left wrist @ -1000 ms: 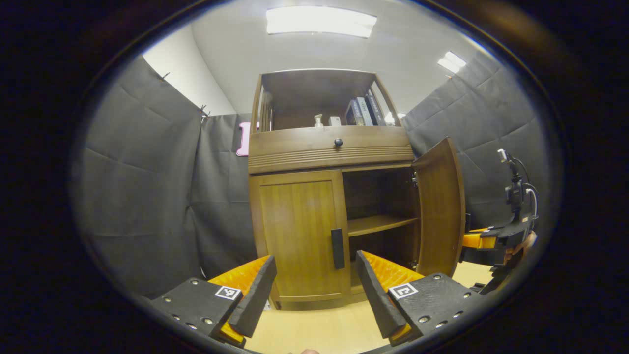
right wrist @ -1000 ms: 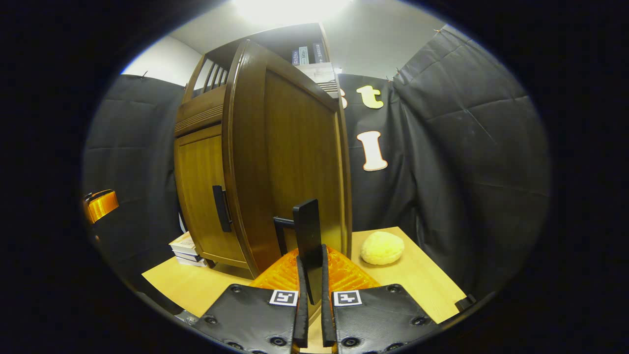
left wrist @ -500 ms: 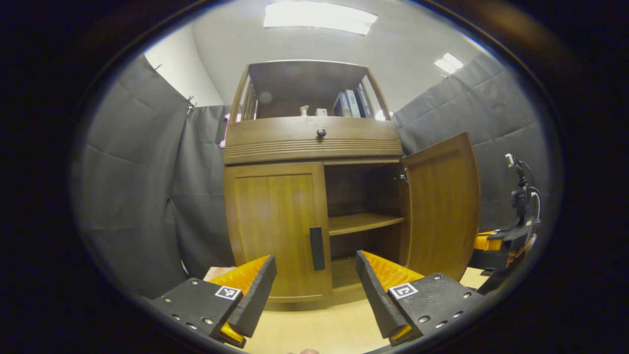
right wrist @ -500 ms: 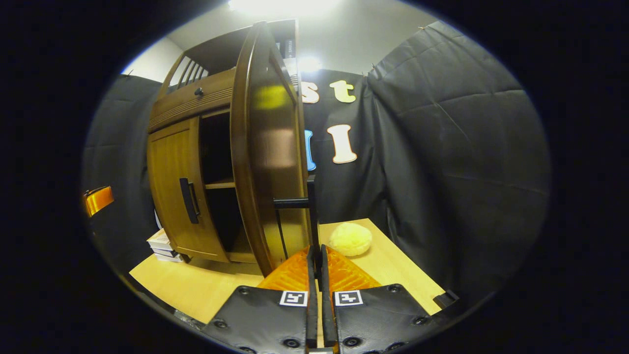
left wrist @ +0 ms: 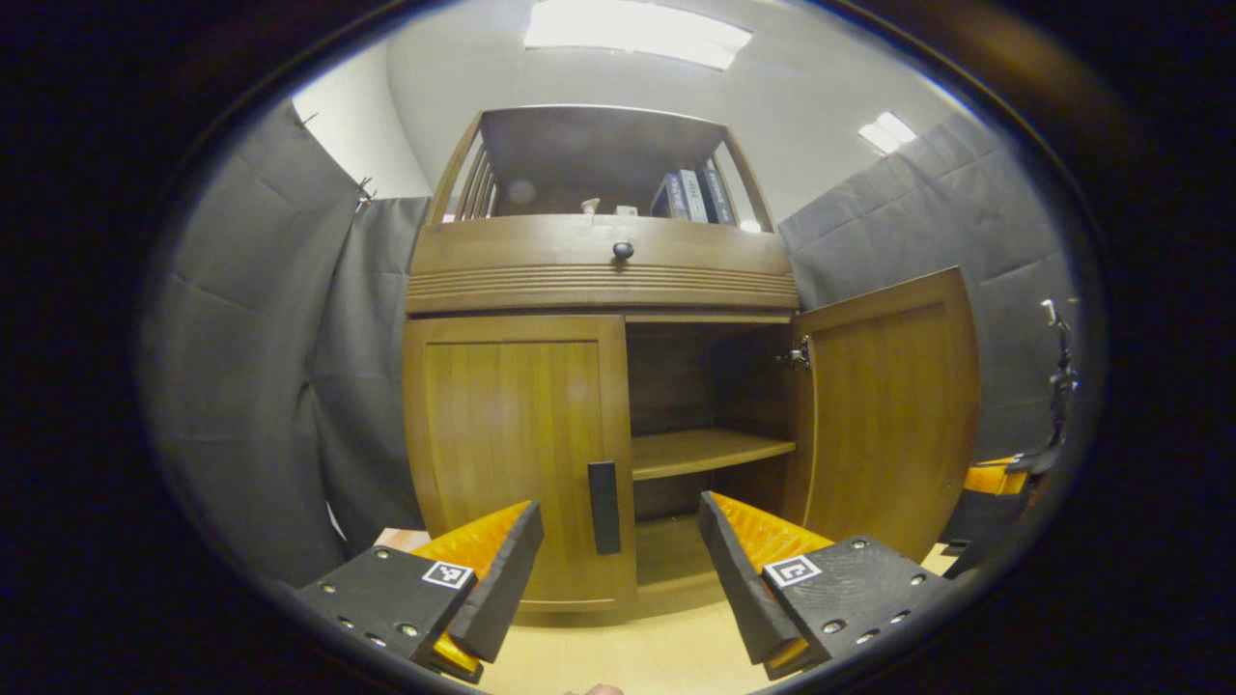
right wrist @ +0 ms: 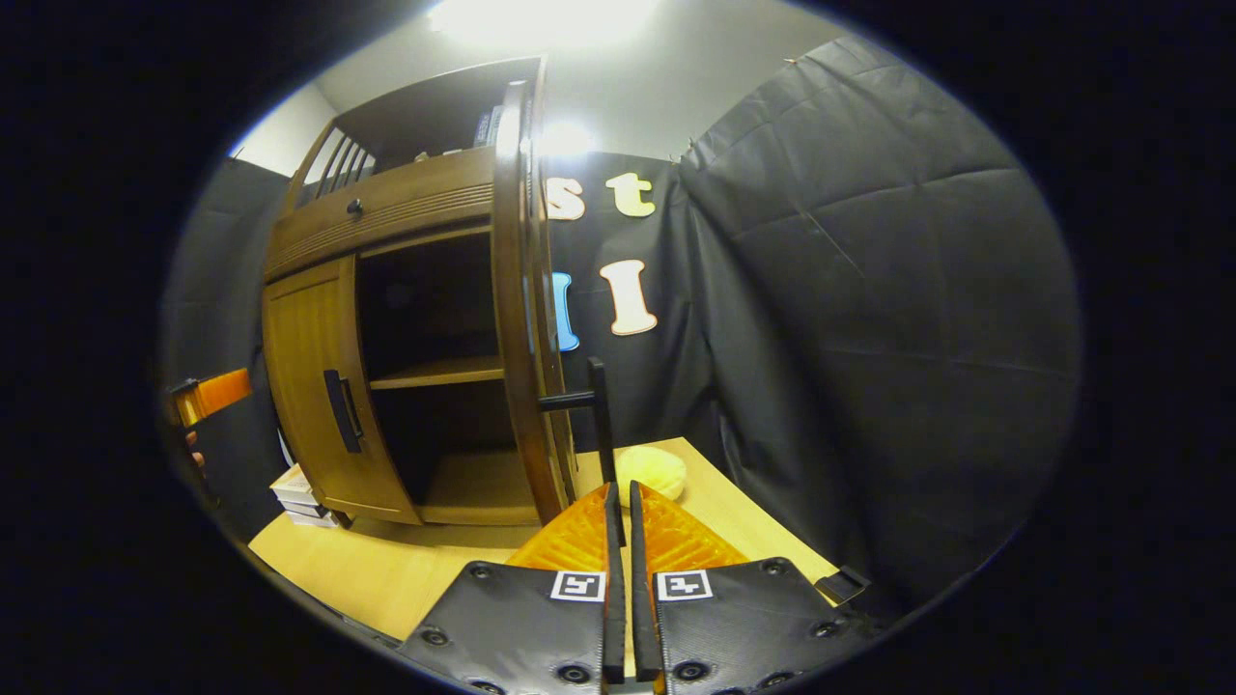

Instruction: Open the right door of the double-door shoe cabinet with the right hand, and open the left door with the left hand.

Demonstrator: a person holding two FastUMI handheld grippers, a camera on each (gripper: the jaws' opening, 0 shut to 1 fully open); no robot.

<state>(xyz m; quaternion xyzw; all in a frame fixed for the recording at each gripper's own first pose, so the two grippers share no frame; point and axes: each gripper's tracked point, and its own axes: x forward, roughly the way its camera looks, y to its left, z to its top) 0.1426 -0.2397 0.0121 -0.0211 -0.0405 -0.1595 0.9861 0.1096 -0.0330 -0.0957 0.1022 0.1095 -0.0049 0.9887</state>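
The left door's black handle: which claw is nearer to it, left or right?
Left. The left claw hangs open just in front of the left door's handle, not touching; the right claw is across at the open right door, clamped on its handle.

Brown wooden shoe cabinet (left wrist: 599,280) stands upright. Right door (left wrist: 884,405) is swung wide open, exposing one inner shelf (left wrist: 705,449); its black bar handle (right wrist: 597,415) sits on the outer face. Left door (left wrist: 517,444) is closed flush, its black vertical handle (left wrist: 603,507) at the inner edge.
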